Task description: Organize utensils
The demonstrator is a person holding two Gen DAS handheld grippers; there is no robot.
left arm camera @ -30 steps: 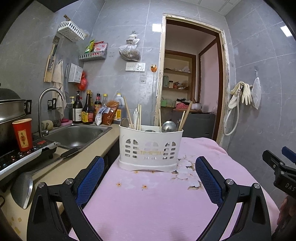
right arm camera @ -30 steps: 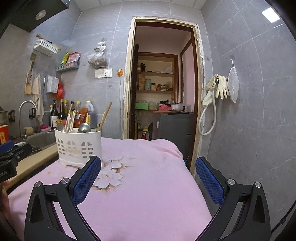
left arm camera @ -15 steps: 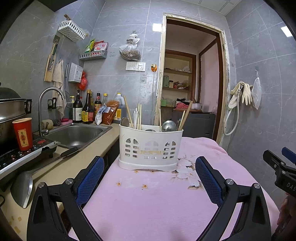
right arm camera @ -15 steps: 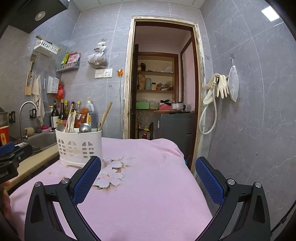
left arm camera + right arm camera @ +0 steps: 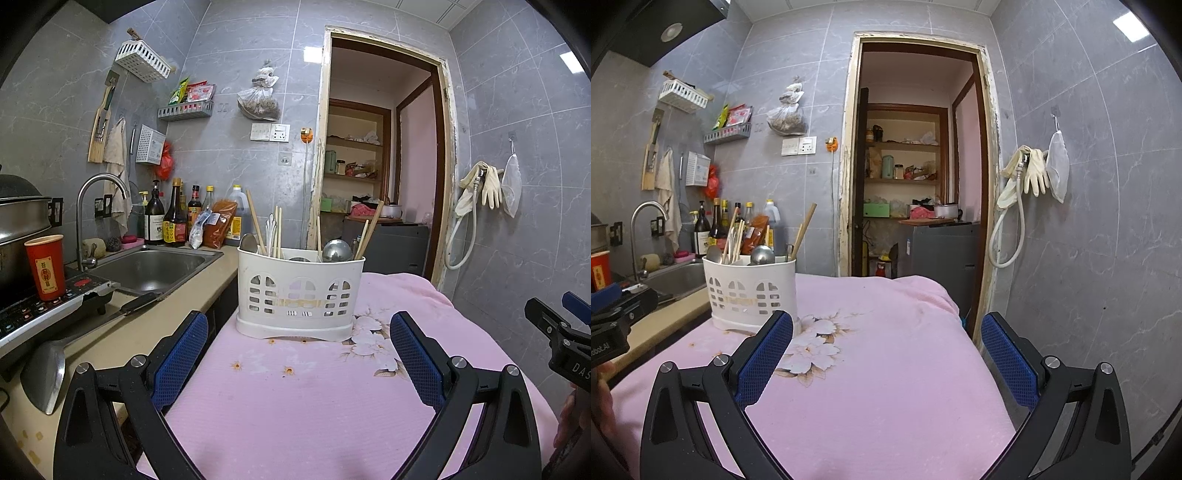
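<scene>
Here, the white slotted plastic utensil caddy (image 5: 300, 292) stood mid-frame on the pink floral cloth (image 5: 295, 398); the left gripper (image 5: 299, 363) and right gripper (image 5: 886, 363) gaped empty. Bumping might topple its chopsticks (image 5: 255, 221).

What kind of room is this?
A small home kitchen, it seems. There's a sink with a tap, sauce bottles by the wall, and a utensil holder with chopsticks and spoons.

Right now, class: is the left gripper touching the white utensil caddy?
Apart. The left wrist view shows pink cloth between the open left gripper and the white utensil caddy.
</scene>
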